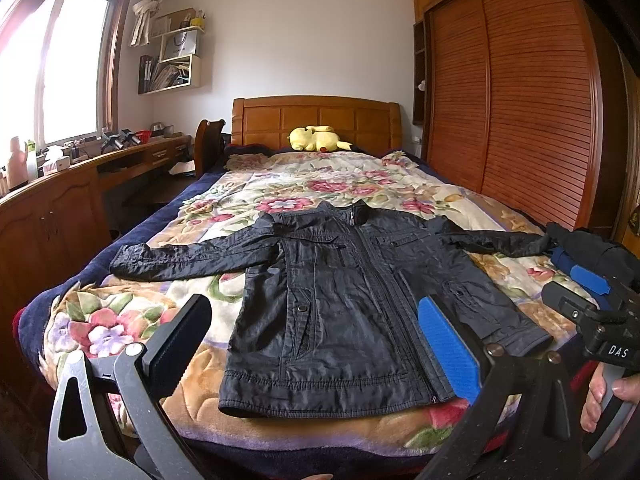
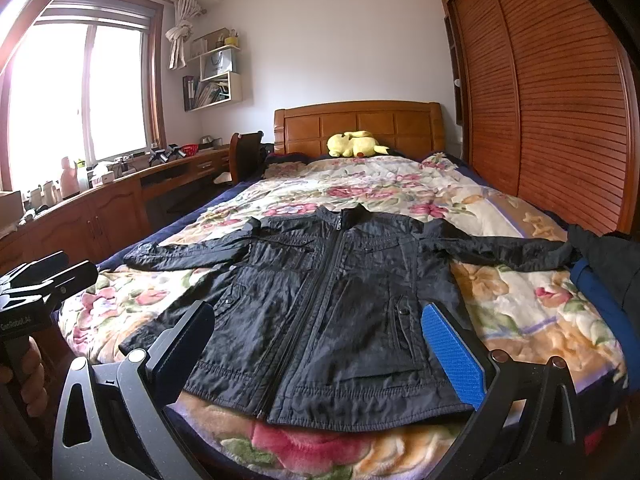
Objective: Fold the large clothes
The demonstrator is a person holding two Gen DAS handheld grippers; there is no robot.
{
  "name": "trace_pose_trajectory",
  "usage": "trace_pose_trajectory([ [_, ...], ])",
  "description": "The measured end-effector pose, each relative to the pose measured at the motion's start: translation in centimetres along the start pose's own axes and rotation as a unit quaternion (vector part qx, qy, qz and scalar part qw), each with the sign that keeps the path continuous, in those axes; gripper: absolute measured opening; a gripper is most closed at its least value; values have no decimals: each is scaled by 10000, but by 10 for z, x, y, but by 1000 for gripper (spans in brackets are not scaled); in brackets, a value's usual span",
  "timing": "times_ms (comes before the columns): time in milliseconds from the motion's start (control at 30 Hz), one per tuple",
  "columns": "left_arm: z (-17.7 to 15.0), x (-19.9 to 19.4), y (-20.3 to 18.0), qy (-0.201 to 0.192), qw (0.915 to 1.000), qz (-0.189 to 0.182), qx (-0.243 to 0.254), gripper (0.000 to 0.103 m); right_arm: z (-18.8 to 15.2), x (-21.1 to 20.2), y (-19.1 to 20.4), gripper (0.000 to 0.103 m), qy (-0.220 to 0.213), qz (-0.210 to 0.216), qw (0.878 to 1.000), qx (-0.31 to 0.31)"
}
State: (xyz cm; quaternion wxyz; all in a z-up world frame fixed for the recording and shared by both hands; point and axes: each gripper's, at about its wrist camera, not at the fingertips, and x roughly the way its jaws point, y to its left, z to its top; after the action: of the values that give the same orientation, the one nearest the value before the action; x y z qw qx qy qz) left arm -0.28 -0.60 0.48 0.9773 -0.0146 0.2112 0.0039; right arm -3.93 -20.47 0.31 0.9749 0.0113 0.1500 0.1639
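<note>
I had the black jacket (image 1: 340, 300) lying flat, zipped, front up, sleeves spread, on the floral blanket (image 1: 132, 320) at the foot end of the bed, well short of the yellow plush (image 1: 316, 139) by the headboard. Left gripper (image 1: 316, 344) and right gripper (image 2: 320, 344) both hovered spread apart over the jacket's hem, holding nothing.

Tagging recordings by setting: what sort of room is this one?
A home bedroom, most likely: a bed with a wooden headboard under a floral blanket, a slatted sliding wardrobe, and a yellow plush toy by the headboard.
</note>
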Motion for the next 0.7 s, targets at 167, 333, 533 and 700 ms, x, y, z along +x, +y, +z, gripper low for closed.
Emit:
trace_pose_trajectory([
  [167, 0, -1, 1, -7, 10000, -33, -14, 103, 0, 0, 0, 103, 1, -1, 10000, 3],
  [333, 1, 0, 0, 5, 10000, -13, -21, 103, 0, 0, 0, 103, 4, 7, 10000, 9],
  [533, 4, 0, 1, -1, 10000, -7, -32, 103, 0, 0, 0, 103, -1, 17, 10000, 19],
  [700, 4, 0, 1, 2, 10000, -16, -45, 103, 1, -1, 0, 103, -4, 32, 10000, 27],
])
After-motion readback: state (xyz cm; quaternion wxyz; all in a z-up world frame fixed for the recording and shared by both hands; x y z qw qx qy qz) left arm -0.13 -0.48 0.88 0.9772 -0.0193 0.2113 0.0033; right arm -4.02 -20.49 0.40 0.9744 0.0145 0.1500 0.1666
